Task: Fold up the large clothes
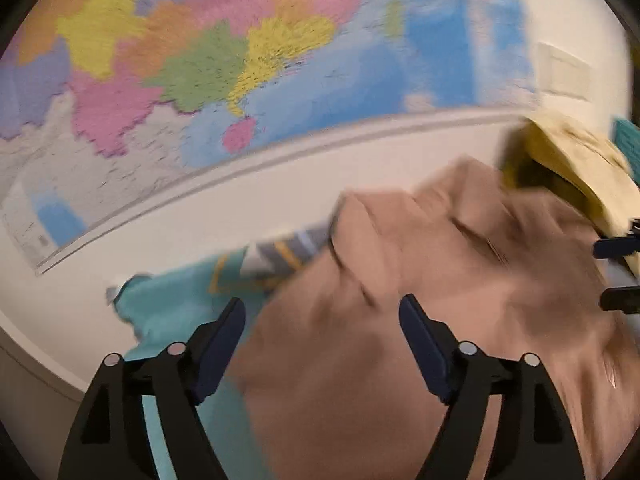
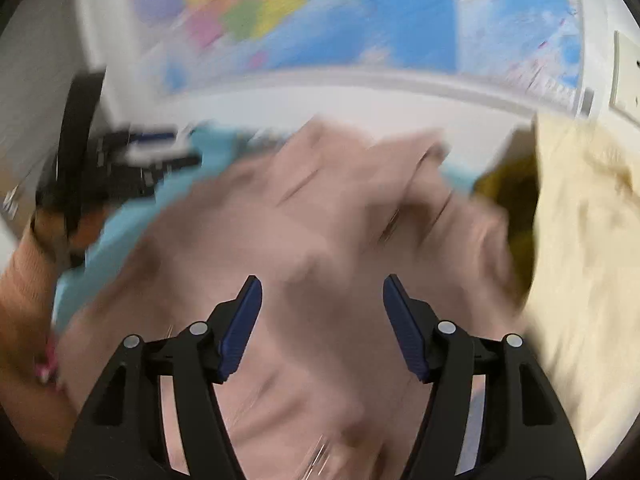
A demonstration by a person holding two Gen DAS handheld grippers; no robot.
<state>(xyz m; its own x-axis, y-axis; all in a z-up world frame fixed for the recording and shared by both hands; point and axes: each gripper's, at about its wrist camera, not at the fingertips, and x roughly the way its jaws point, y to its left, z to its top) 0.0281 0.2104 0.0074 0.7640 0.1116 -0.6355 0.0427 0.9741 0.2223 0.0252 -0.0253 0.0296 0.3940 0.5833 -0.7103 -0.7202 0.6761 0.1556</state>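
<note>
Pink-beige garment [image 1: 420, 280] lies crumpled on turquoise sheet [image 1: 172, 312], below both tools. Left hand-held gripper [image 1: 322, 344] released, nothing between its fingers. Right hand-held gripper [image 2: 322, 320] likewise released. Cream cloth [image 2: 580, 240] at right.

We are finding no text that can be read. The wall map [image 1: 208, 64] is showing fine dark print across its coloured regions, but blur is smearing it past reading in both views. Below the map, the teal cloth [image 1: 176, 312] is carrying a yellow and grey printed pattern, and we are making out no letters there.
</note>
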